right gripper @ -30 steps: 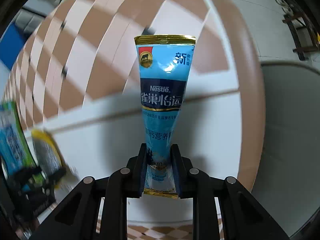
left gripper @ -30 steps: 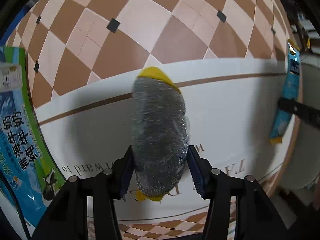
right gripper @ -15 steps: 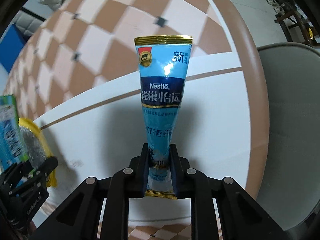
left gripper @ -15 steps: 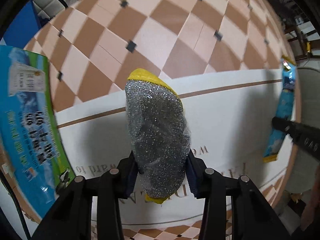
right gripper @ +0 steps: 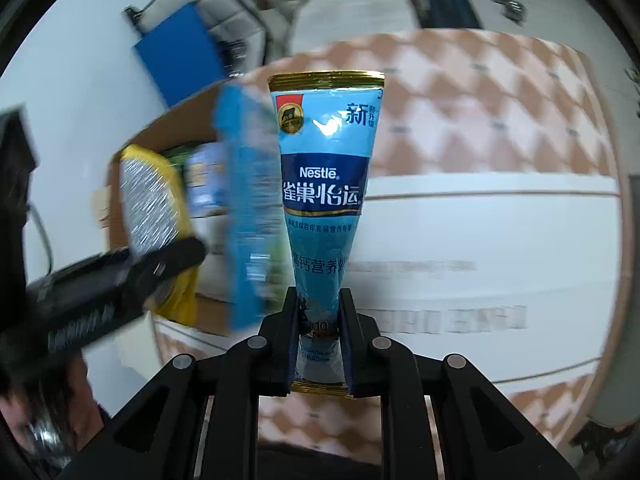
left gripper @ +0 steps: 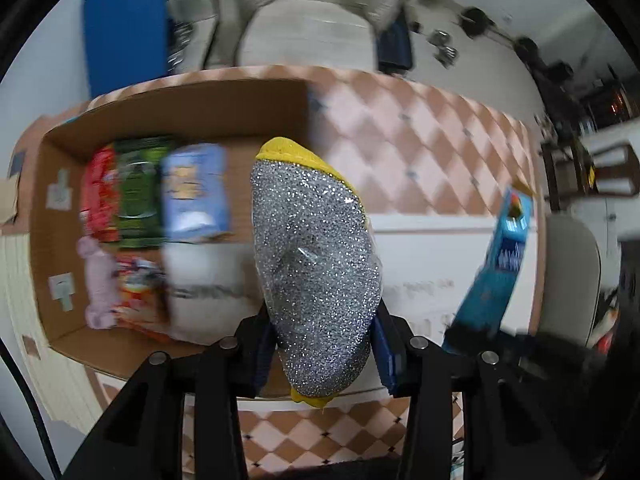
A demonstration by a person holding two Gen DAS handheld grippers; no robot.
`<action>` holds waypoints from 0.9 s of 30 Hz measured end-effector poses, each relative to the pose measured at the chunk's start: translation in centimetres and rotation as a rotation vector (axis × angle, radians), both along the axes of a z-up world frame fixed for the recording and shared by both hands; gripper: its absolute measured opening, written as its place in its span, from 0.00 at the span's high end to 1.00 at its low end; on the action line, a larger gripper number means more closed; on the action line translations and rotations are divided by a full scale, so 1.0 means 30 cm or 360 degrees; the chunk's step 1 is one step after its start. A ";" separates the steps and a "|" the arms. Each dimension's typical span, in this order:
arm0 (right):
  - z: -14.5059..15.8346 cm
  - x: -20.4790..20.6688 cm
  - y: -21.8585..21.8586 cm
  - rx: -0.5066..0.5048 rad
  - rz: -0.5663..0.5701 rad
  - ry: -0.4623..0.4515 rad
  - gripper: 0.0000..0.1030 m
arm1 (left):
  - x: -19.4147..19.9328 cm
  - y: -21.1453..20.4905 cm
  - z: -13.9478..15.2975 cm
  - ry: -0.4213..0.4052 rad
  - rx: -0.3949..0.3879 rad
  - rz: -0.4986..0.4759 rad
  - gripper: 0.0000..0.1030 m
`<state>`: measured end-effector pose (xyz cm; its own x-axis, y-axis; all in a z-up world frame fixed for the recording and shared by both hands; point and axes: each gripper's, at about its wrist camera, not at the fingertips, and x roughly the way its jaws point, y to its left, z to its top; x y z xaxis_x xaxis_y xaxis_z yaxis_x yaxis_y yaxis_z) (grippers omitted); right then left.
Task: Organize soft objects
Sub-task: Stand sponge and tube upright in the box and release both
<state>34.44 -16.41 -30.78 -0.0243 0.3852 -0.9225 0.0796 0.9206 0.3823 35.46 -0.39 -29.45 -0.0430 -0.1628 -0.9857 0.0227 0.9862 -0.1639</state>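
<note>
Both cameras sit just behind their jaws and look forward along them, steeply down at the table. The left view hangs above the table's near part, facing the box, which fills its left half, blurred. The right view sits further right of the box and sees only its corner, at left. Both share the box, the checked tabletop and the white mat; each also catches the other's load, sponge and sachet.
</note>
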 end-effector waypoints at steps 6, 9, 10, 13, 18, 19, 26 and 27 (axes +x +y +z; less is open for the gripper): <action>0.009 0.058 0.248 0.0022 0.0046 -0.0006 0.81 | 0.190 0.246 -0.076 0.0201 -0.0091 0.0082 0.62; -0.023 0.096 0.311 -0.0030 0.0039 0.0018 0.81 | 0.254 0.266 -0.137 0.0285 -0.0136 0.0067 0.62; -0.033 0.107 0.333 -0.0043 0.0034 0.0029 0.81 | 0.274 0.266 -0.159 0.0318 -0.0152 0.0057 0.62; -0.096 0.169 0.368 -0.0095 0.0022 0.0060 0.81 | 0.305 0.259 -0.204 0.0385 -0.0202 0.0044 0.60; -0.162 0.192 0.394 -0.0166 0.0055 0.0163 0.78 | 0.356 0.244 -0.291 0.0473 -0.0190 -0.0023 0.56; -0.171 0.194 0.400 -0.0195 0.0065 0.0183 0.75 | 0.364 0.241 -0.310 0.0482 -0.0182 -0.0041 0.55; -0.159 0.185 0.403 -0.0166 0.0034 0.0186 0.58 | 0.378 0.224 -0.301 0.0414 -0.0129 -0.0060 0.26; -0.154 0.182 0.402 -0.0169 0.0035 0.0186 0.58 | 0.379 0.225 -0.292 0.0401 -0.0122 -0.0058 0.26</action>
